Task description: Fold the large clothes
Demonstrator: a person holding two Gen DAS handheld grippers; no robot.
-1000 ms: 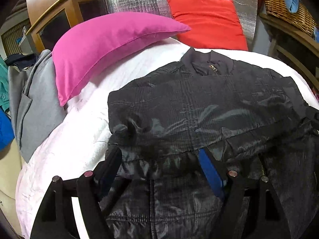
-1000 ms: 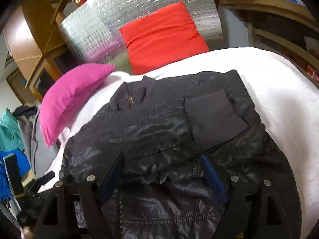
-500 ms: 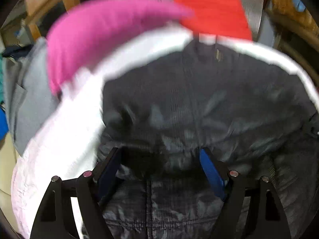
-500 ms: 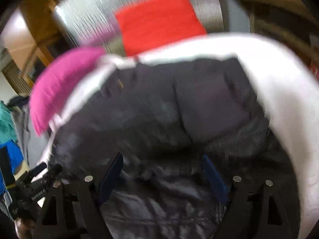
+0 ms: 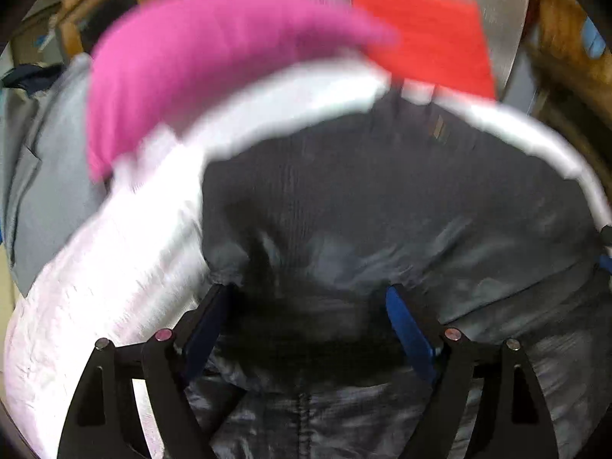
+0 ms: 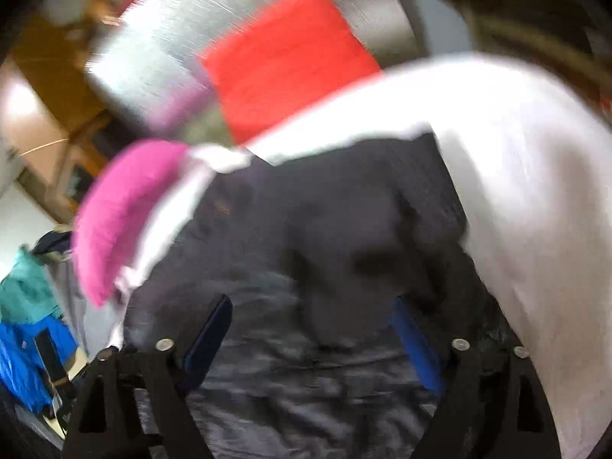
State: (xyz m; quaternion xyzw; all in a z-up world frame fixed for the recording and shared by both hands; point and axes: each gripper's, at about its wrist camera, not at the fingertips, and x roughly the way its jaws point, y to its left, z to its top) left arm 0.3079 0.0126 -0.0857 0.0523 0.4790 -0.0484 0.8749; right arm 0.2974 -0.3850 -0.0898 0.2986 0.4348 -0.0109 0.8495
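A dark quilted jacket [image 5: 382, 206] lies spread on a white bedspread [image 5: 126, 267], its collar toward twelve o'clock near a red cushion [image 5: 424, 34], with a pink pillow [image 5: 199, 65] at about ten o'clock. Both views are smeared with motion blur, so fine detail is lost.

The left gripper [image 5: 306, 306] hangs over the jacket's lower left part with its tongs wide apart, nothing between them but the fabric below. The right gripper [image 6: 311, 317] is likewise spread open over the lower right part, in whose view a folded-in sleeve or panel [image 6: 367, 229] seems to lie across the chest, though blur leaves this uncertain. Whether either set of fingertips touches the cloth cannot be told.

The step in hand looks like taking hold of the hem end to fold it up toward the collar. To do that well, each gripper would best settle at six o'clock on its own side of the hem, pinch through all the layers rather than the slippery outer shell alone, and lift evenly. Uneven height would skew the fold; a shallow pinch risks the glossy fabric sliding out.
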